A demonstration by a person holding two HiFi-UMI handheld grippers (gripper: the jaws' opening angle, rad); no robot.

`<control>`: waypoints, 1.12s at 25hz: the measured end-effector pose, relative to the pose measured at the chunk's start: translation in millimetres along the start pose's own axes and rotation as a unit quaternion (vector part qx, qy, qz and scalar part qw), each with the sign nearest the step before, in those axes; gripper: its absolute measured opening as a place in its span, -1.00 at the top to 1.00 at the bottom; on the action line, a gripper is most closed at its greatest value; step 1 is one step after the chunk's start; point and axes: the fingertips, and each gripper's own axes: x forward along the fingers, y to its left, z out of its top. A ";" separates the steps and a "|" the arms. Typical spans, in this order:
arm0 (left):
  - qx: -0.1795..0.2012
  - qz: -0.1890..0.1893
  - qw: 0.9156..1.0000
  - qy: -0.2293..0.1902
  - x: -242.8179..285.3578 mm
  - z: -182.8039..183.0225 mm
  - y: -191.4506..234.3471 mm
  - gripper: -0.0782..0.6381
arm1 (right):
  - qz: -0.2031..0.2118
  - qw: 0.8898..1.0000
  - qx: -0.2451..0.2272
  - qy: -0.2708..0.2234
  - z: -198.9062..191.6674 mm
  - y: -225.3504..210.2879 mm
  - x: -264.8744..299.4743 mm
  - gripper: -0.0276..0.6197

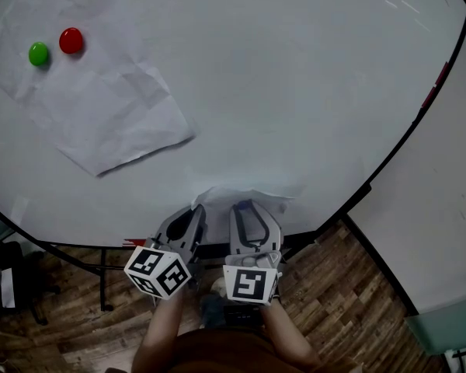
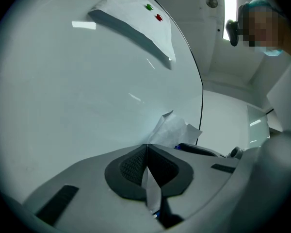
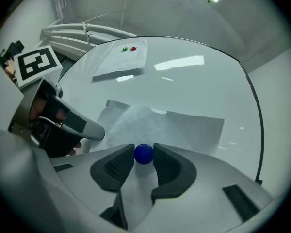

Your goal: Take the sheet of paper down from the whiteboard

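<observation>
A crumpled white sheet (image 1: pixel 245 196) lies against the whiteboard (image 1: pixel 295 92) near its lower edge. My left gripper (image 1: pixel 194 212) is shut on that sheet's edge; in the left gripper view a strip of paper (image 2: pixel 150 188) is pinched between the closed pads, and the rest of the sheet (image 2: pixel 173 130) rises beyond them. My right gripper (image 3: pixel 143 155) is closed on a round blue magnet (image 3: pixel 143 153) that sits on the sheet (image 3: pixel 184 125), with both pads touching it. The left gripper (image 3: pixel 63 125) shows at the left of the right gripper view.
A second sheet (image 1: pixel 101 107) hangs at the board's upper left under a green magnet (image 1: pixel 38 54) and a red magnet (image 1: pixel 71 40). The board's black frame (image 1: pixel 419 123) curves down the right. Wooden floor (image 1: pixel 334 301) lies below. A person (image 2: pixel 262 28) stands beyond the board.
</observation>
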 end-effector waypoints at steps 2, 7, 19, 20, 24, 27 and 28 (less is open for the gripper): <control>0.001 0.002 1.000 -0.001 -3.1 1.4 0.7 0.72 | -0.001 1.000 0.003 0.001 -1.4 0.1 -1.1 0.50; 0.002 0.015 1.000 -0.008 -16.0 5.4 6.8 0.72 | -0.004 1.000 0.011 0.004 -3.5 1.7 -6.0 0.50; 0.003 0.054 0.998 -0.023 -49.4 20.0 32.9 0.72 | -0.009 1.000 0.021 0.014 -6.2 3.0 -13.2 0.50; 0.003 0.058 0.998 -0.025 -51.8 21.4 35.1 0.72 | -0.009 1.000 0.022 0.017 -7.8 2.8 -13.5 0.50; 0.005 0.067 0.997 -0.029 -59.8 25.9 39.8 0.72 | -0.010 0.999 0.029 0.025 -9.9 2.3 -14.7 0.50; 0.005 0.071 0.997 -0.031 -63.9 28.2 41.6 0.72 | -0.009 0.999 0.030 0.024 -10.2 2.7 -14.7 0.50; 0.005 0.072 0.997 -0.031 -65.1 28.5 42.3 0.72 | -0.009 0.999 0.031 0.026 -10.6 2.9 -15.0 0.50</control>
